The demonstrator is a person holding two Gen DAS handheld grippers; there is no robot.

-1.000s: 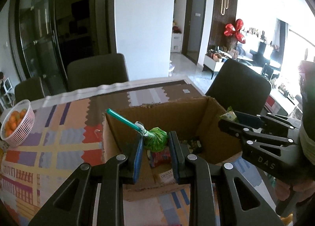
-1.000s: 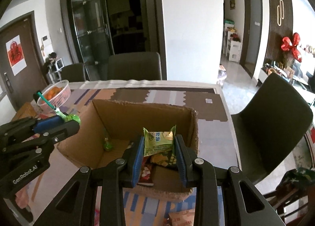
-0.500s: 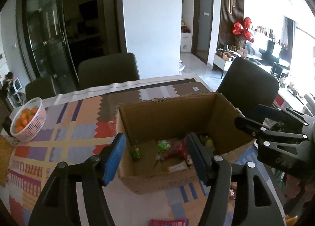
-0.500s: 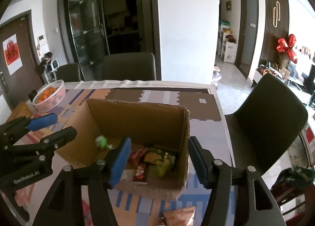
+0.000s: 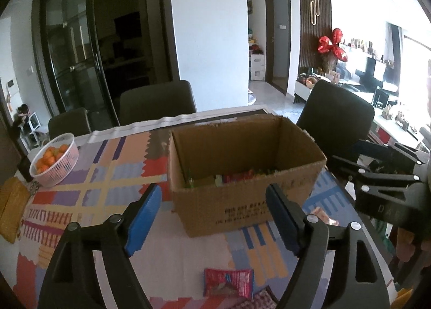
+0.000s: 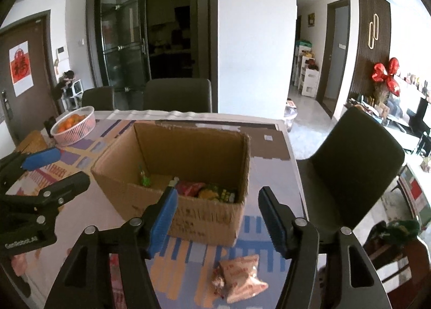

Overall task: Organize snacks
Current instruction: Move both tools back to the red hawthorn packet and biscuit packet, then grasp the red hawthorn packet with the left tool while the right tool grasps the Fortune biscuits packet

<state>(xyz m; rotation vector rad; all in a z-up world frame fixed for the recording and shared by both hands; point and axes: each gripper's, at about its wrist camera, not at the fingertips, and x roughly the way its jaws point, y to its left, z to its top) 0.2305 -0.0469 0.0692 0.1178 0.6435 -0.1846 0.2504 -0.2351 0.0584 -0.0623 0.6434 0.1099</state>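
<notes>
An open cardboard box [image 5: 242, 201] [image 6: 204, 217] stands on the patterned table with several snack packs [image 6: 207, 190] inside. My left gripper [image 5: 212, 217] hangs in front of the box, its jaws opening, with nothing between them. My right gripper [image 6: 218, 217] is likewise in front of the box, jaws opening and empty. A red snack pack [image 5: 229, 284] lies on the table near the left gripper. A pale pink snack bag [image 6: 239, 276] lies under the right gripper. Each gripper also shows at the edge of the other's view.
A white basket of oranges [image 5: 54, 158] [image 6: 74, 124] sits at the table's far left. Dark chairs [image 5: 157, 101] [image 6: 353, 163] stand behind and to the right of the table. A yellow mat [image 5: 10, 204] lies at the left edge.
Both grippers let go of their snacks, a green lollipop on the left and a green packet on the right, which now lie in the box. Both drew back from the box with jaws widening.
</notes>
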